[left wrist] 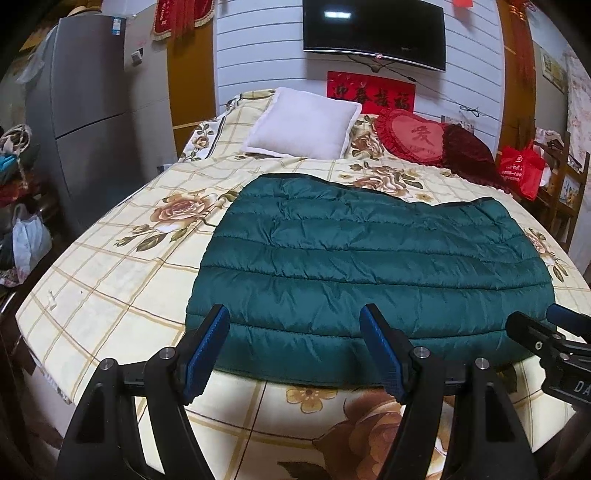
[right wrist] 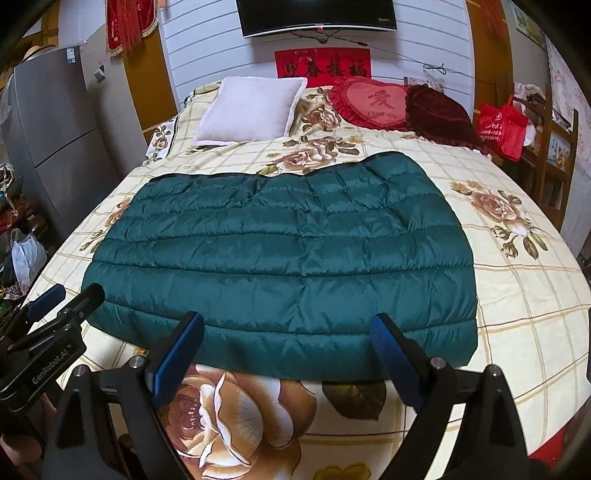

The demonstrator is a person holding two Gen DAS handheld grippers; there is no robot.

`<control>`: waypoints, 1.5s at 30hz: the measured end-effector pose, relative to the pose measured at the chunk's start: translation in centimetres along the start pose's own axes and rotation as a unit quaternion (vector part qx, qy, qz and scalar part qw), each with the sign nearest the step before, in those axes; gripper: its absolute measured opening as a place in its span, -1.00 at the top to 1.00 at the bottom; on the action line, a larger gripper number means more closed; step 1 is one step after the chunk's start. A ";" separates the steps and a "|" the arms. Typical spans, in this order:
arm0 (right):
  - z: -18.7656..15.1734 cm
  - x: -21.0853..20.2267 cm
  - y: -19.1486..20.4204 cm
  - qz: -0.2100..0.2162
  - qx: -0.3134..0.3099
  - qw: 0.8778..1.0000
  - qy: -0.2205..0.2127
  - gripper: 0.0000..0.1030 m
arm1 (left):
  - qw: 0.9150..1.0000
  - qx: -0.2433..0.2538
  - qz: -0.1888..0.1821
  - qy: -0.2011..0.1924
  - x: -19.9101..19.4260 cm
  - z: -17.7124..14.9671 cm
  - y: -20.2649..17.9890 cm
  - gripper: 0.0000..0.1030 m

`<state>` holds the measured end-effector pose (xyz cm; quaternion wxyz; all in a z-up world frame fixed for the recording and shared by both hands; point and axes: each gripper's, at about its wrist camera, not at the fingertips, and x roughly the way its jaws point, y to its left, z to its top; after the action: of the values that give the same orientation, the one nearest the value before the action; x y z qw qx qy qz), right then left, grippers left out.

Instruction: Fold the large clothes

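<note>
A dark green quilted down garment (left wrist: 369, 266) lies flat in a folded rectangle on the floral bed sheet (left wrist: 110, 280); it also shows in the right wrist view (right wrist: 288, 258). My left gripper (left wrist: 295, 317) is open and empty, just above the garment's near edge toward its left end. My right gripper (right wrist: 288, 325) is open and empty above the near edge toward the right end. The right gripper's tip shows at the right edge of the left wrist view (left wrist: 546, 328); the left gripper shows at the left of the right wrist view (right wrist: 62, 299).
A white pillow (left wrist: 306, 125), a red heart cushion (left wrist: 410, 136) and a dark red cushion (left wrist: 469, 151) lie at the bed's head. A grey fridge (left wrist: 96, 122) stands left, a red bag (left wrist: 521, 170) on a wooden chair right, a TV (left wrist: 373, 29) on the wall.
</note>
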<state>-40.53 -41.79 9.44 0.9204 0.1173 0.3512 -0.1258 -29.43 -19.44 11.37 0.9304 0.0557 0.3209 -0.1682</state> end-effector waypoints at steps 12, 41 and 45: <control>0.3 0.2 -0.1 -0.003 -0.001 1.000 0.000 -0.82 | 1.000 0.001 -0.003 0.002 0.0 0.0 -0.3 -0.51; 0.3 1.4 -0.7 0.003 0.008 1.000 0.012 -0.82 | 1.000 0.011 -0.006 0.011 0.8 -0.1 -1.1 -0.51; 0.4 1.5 -0.8 0.005 0.008 1.000 0.013 -0.82 | 1.000 0.013 -0.006 0.011 0.9 -0.1 -1.2 -0.51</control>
<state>-39.44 -42.87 8.65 0.9152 0.1275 0.3620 -0.1225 -29.23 -20.84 10.78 0.9249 0.0675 0.3293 -0.1774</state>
